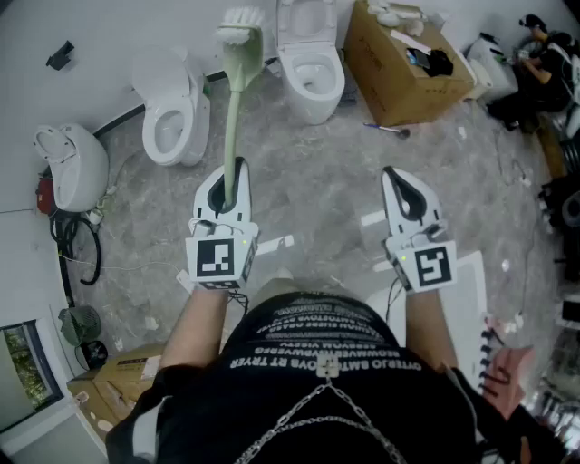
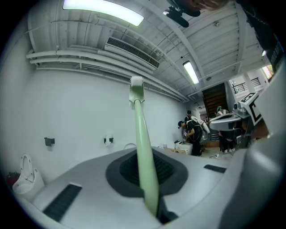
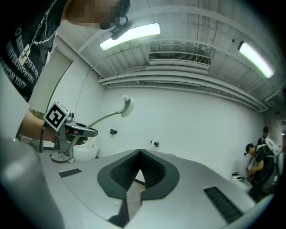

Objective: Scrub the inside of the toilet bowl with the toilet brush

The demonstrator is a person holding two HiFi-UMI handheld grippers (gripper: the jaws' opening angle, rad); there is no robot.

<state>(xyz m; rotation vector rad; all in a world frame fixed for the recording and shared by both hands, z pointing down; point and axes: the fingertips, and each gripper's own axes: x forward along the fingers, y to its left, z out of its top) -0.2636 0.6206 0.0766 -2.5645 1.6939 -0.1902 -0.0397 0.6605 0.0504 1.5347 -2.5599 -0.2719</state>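
The toilet brush has a pale green handle (image 1: 233, 113) and a white bristle head (image 1: 240, 23), which points up and away from me. My left gripper (image 1: 237, 165) is shut on the lower end of the handle. In the left gripper view the handle (image 2: 144, 147) rises from between the jaws to the bristle head (image 2: 136, 82). My right gripper (image 1: 392, 174) is shut and holds nothing; its jaws (image 3: 139, 154) meet at the tips. Two white toilets stand ahead by the wall, one at the left (image 1: 172, 113) and one at the centre (image 1: 311, 65) with its lid up.
A loose white toilet part (image 1: 69, 165) and black cables (image 1: 77, 246) lie at the far left. An open cardboard box (image 1: 405, 68) stands right of the centre toilet, with a tool (image 1: 390, 130) on the floor before it. A person (image 1: 546, 63) crouches at the far right.
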